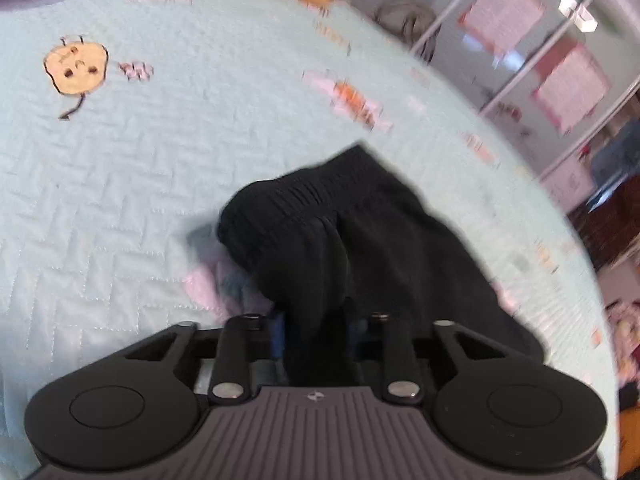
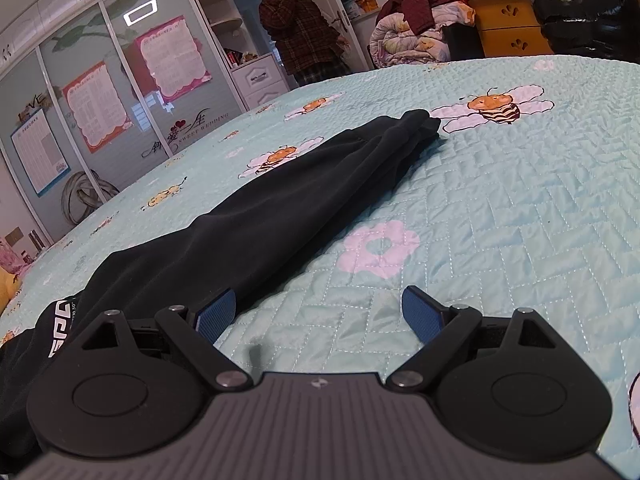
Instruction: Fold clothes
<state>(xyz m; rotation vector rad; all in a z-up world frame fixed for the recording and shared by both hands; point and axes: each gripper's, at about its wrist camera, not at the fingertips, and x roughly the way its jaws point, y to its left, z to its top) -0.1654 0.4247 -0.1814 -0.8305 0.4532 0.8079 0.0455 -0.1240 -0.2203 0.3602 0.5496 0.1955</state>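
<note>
Black trousers (image 2: 248, 216) lying stretched across the aqua quilt (image 2: 500, 208), running from lower left toward upper centre, left gripper (image 1: 316, 320) pinching a bunched fold at bottom centre, right gripper (image 2: 316, 312) hovering spread wide, its left pad just beside the cloth, holding nothing.

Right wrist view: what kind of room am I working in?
Likely a home bedroom: black trousers lie on a quilted bee-print bedspread, with glass-fronted wardrobe doors and heaped bedding behind.

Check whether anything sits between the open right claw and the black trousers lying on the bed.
Nothing visible does. The right claw is open over bare quilt, and the black trousers lie just beside its left finger. The left claw is already shut on the trousers.
</note>
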